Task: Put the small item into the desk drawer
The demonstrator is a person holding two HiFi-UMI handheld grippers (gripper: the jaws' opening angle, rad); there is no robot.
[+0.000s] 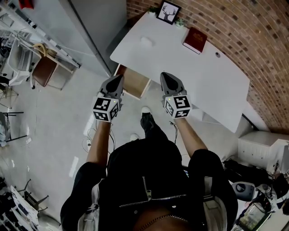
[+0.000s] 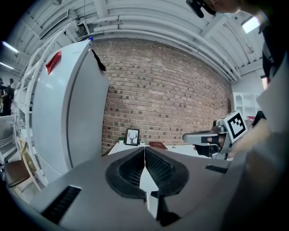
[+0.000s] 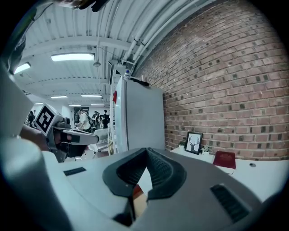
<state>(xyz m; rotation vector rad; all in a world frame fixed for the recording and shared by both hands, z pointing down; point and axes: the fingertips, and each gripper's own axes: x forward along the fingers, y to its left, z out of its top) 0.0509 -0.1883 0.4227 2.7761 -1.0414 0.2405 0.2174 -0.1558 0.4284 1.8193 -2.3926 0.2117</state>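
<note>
The small white item (image 1: 146, 42) lies on the white surface (image 1: 216, 76) near the deer picture (image 1: 168, 12), well apart from both grippers. The left gripper (image 1: 118, 78) and right gripper (image 1: 165, 76) hang by the open drawer (image 1: 135, 83), fingers pressed together and holding nothing.

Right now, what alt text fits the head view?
A person in a black jacket holds the left claw and right claw, both shut, near the open drawer of a white desk bearing a red book, a framed deer picture and a small white item.
</note>
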